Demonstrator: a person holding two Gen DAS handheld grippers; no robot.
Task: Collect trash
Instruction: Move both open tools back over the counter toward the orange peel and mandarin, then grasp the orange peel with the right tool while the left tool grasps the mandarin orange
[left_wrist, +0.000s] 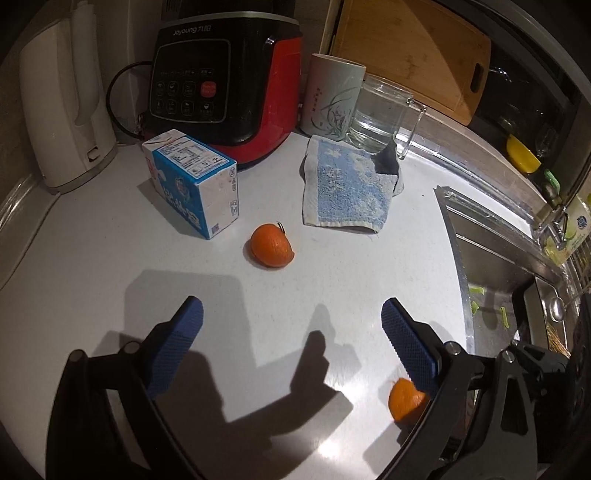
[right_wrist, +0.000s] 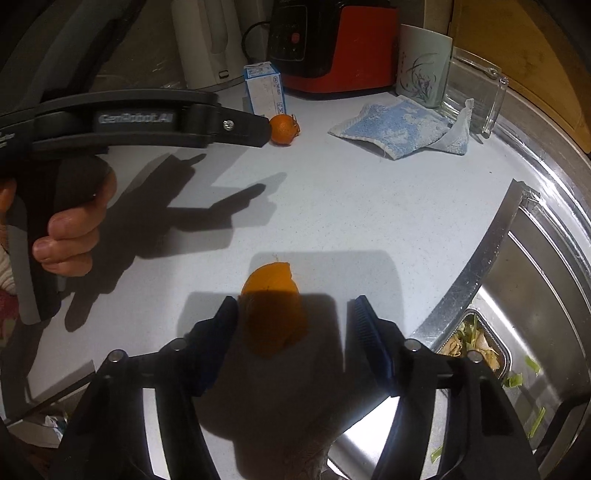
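Note:
Two pieces of orange peel lie on the white counter. In the left wrist view the far peel lies ahead of my open, empty left gripper, and the near peel shows by its right finger. In the right wrist view my right gripper is open with the near peel between its fingers, touching the left pad; the jaws are not closed on it. The far peel lies by the milk carton. The carton stands left of the far peel.
A blue cloth, a ceramic cup, a glass jug, a red-black cooker and a white kettle stand at the back. A steel sink with vegetable scraps lies to the right. A cutting board leans behind.

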